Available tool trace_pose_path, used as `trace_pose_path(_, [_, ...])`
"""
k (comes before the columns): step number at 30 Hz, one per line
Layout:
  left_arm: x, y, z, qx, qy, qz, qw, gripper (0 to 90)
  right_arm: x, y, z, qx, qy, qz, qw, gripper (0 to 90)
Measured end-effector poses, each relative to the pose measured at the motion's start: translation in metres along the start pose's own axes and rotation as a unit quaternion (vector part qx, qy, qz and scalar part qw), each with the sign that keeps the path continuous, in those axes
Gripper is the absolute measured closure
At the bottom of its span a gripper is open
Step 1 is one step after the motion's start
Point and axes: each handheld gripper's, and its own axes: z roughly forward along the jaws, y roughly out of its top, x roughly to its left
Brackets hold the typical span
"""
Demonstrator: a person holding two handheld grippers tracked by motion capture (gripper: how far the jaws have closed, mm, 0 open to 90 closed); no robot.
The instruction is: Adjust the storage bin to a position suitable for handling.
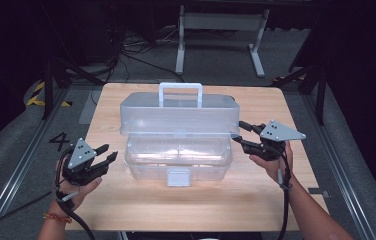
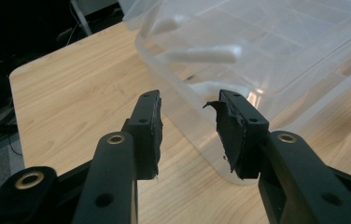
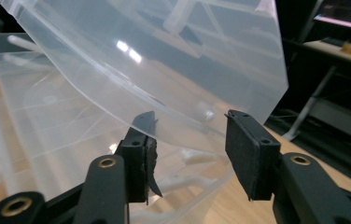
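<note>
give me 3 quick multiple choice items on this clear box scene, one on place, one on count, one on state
1. Where is the right gripper?
A. at the box's right end
B. above the handle
C. off the table's left edge

2. How many white handles stand on the lid?
A. none
B. one
C. three

3. How is the box?
A. latched shut
B. lid raised
C. lying on its side

Key:
1 A, its fingers straddle the lid's right edge.
2 B, one handle rises from the lid's top.
3 B, the lid stands tilted up behind the base, with the latch hanging free at the front.
</note>
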Motion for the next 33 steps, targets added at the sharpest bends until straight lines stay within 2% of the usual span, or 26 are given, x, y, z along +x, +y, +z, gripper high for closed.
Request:
trace_pose_path(3, [0.003, -0.006, -0.001, 0.004, 0.002, -0.006, 1.0000, 59.3, 0.001, 0.004, 0.000, -0.015, -0.020, 0.001, 0.9997, 57.8])
trace_pose_path(4, [0.004, -0.008, -0.001, 0.006, 0.003, -0.009, 0.9999, 59.3, 0.001, 0.004, 0.000, -0.015, -0.020, 0.001, 0.9997, 57.8])
trace_pose_path(5, [0.005, -0.015, 0.000, 0.015, 0.002, -0.014, 0.9998, 58.2, 0.001, 0.006, 0.001, -0.024, -0.032, -0.001, 0.9992, 59.3])
trace_pose_path(7, [0.006, -0.018, 0.001, 0.021, 0.005, -0.010, 0.9997, 57.4, 0.001, 0.008, 0.002, -0.031, -0.045, -0.004, 0.9985, 60.2])
trace_pose_path(10, [0.003, -0.029, 0.008, 0.046, 0.000, -0.013, 0.9989, 56.4, 0.001, 0.011, 0.005, -0.039, -0.055, -0.001, 0.9977, 62.8])
trace_pose_path(15, [-0.002, -0.048, 0.023, 0.103, -0.008, -0.002, 0.9946, 54.0, 0.001, 0.016, 0.008, -0.049, -0.067, 0.003, 0.9965, 65.3])
trace_pose_path(18, [-0.004, -0.056, 0.029, 0.109, -0.020, -0.013, 0.9937, 53.2, 0.003, 0.019, 0.012, -0.053, -0.085, 0.002, 0.9950, 65.5])
trace_pose_path(21, [-0.003, -0.063, 0.034, 0.112, -0.031, -0.020, 0.9930, 52.0, 0.003, 0.022, 0.015, -0.058, -0.099, 0.015, 0.9932, 66.5])
trace_pose_path(23, [-0.002, -0.068, 0.040, 0.116, -0.034, -0.033, 0.9922, 51.2, 0.004, 0.024, 0.018, -0.065, -0.116, 0.017, 0.9909, 68.2])
trace_pose_path(26, [0.000, -0.073, 0.046, 0.133, -0.036, -0.031, 0.9900, 50.0, 0.006, 0.027, 0.023, -0.070, -0.142, 0.018, 0.9872, 69.5])
trace_pose_path(29, [0.001, -0.076, 0.048, 0.133, -0.040, -0.035, 0.9897, 49.3, 0.003, 0.030, 0.025, -0.072, -0.150, 0.027, 0.9858, 70.4])
trace_pose_path(31, [0.001, -0.078, 0.049, 0.134, -0.042, -0.032, 0.9896, 48.6, 0.003, 0.033, 0.028, -0.070, -0.161, 0.022, 0.9841, 71.5])
trace_pose_path(32, [0.000, -0.079, 0.050, 0.140, -0.041, -0.027, 0.9889, 48.4, 0.003, 0.034, 0.029, -0.069, -0.165, 0.024, 0.9836, 71.9])
trace_pose_path(33, [0.000, -0.080, 0.049, 0.137, -0.042, -0.018, 0.9895, 47.8, 0.003, 0.035, 0.030, -0.067, -0.169, 0.025, 0.9830, 72.7])
